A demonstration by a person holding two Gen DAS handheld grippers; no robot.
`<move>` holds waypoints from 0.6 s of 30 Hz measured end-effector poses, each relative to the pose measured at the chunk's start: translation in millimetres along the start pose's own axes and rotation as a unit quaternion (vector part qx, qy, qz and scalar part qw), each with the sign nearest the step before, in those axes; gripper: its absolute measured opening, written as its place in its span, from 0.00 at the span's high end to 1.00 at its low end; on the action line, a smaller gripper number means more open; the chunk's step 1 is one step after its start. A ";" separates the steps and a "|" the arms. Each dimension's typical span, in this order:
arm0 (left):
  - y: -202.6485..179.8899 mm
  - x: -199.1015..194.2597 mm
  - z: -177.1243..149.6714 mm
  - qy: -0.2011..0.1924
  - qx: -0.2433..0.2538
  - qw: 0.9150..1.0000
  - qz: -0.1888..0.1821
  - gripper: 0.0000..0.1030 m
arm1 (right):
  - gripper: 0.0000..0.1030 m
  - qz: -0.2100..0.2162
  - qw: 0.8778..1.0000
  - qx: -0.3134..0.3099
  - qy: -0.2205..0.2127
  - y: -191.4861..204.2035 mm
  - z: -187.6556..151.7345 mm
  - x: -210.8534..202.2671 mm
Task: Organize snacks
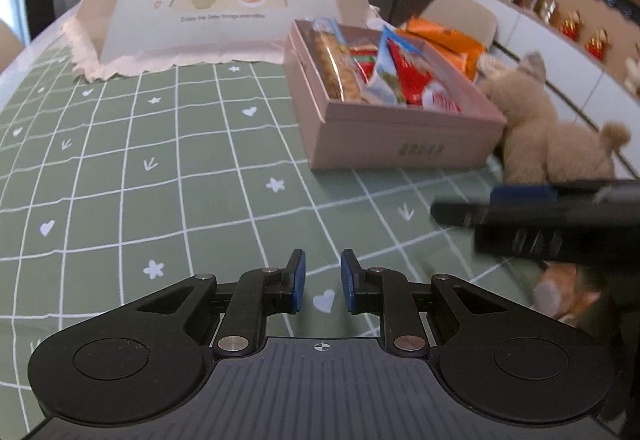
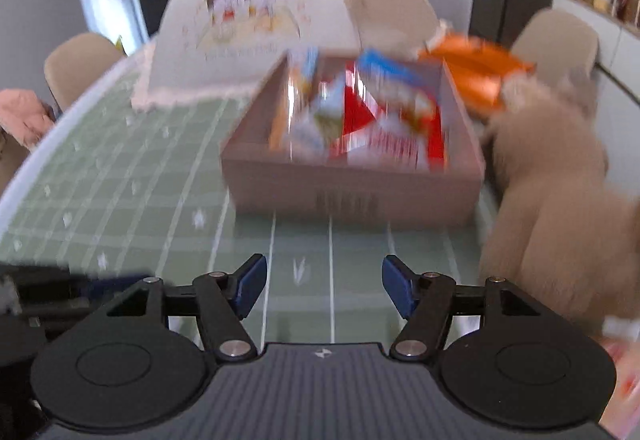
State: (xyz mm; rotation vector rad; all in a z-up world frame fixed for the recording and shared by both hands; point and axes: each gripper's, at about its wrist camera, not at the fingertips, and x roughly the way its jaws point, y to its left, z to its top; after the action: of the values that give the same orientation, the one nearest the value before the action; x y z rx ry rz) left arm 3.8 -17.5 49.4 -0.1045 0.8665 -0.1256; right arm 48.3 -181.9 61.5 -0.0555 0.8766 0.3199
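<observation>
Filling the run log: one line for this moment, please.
left gripper: shut, empty | right gripper: open, empty | pink cardboard box: snacks inside | green checked tablecloth

snack box [image 2: 352,196] on checked tablecloth [image 2: 140,200]

Left gripper [image 1: 322,282]: matte black linkage arms, two large round black housings with recessed discs, ribbed dark grey body below. Silver pivot screws at each joint (four visible). Blue pads [image 1: 298,280] on the inner finger faces. Small white crosshair mark centred on the body's front edge.

Right gripper [image 2: 324,288]: same construction; black arms, silver screws, blue pads [image 2: 250,288], ribbed grey body with a small white emblem at centre. Seen also from the side in the left wrist view (blurred): black bar, blue block on top.
</observation>
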 end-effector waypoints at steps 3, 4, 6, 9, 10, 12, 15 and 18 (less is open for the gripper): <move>-2.3 9.2 -7.1 0.000 0.001 1.000 0.009 0.78 | 0.37 -0.021 1.000 -0.003 0.020 1.3 -19.8 16.3; -1.8 12.6 -8.7 0.001 -0.003 1.000 0.010 0.78 | 0.36 -0.026 0.999 -0.002 0.023 0.4 -23.7 19.4; -4.2 14.1 -10.6 -0.016 0.006 1.000 0.013 0.78 | 0.36 -0.031 0.999 0.008 0.011 -3.5 -28.7 19.9; -9.2 17.3 -11.1 -0.026 0.018 0.999 0.021 0.78 | 0.28 -0.036 0.999 0.015 0.008 -5.8 -30.1 21.0; -10.8 17.9 -12.5 -0.032 0.022 0.999 0.024 0.78 | 0.22 -0.040 0.999 0.013 0.005 -5.0 -30.8 22.0; -15.0 17.9 -17.9 -0.048 0.034 0.998 0.032 0.78 | 0.14 -0.057 0.998 0.021 -0.005 -6.6 -34.3 21.7; -23.5 19.3 -26.0 -0.072 0.050 0.995 0.053 0.78 | 0.08 -0.068 0.996 0.043 -0.026 -11.4 -41.9 22.9; -30.6 19.2 -29.4 -0.082 0.053 0.993 0.072 0.79 | 0.04 -0.070 0.996 0.043 -0.041 -12.4 -46.0 24.0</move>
State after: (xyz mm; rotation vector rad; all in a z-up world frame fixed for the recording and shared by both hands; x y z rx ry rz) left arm -8.4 -51.8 20.4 0.0470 0.6984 -0.0274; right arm 31.9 -195.9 12.7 -0.0239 0.8005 0.1517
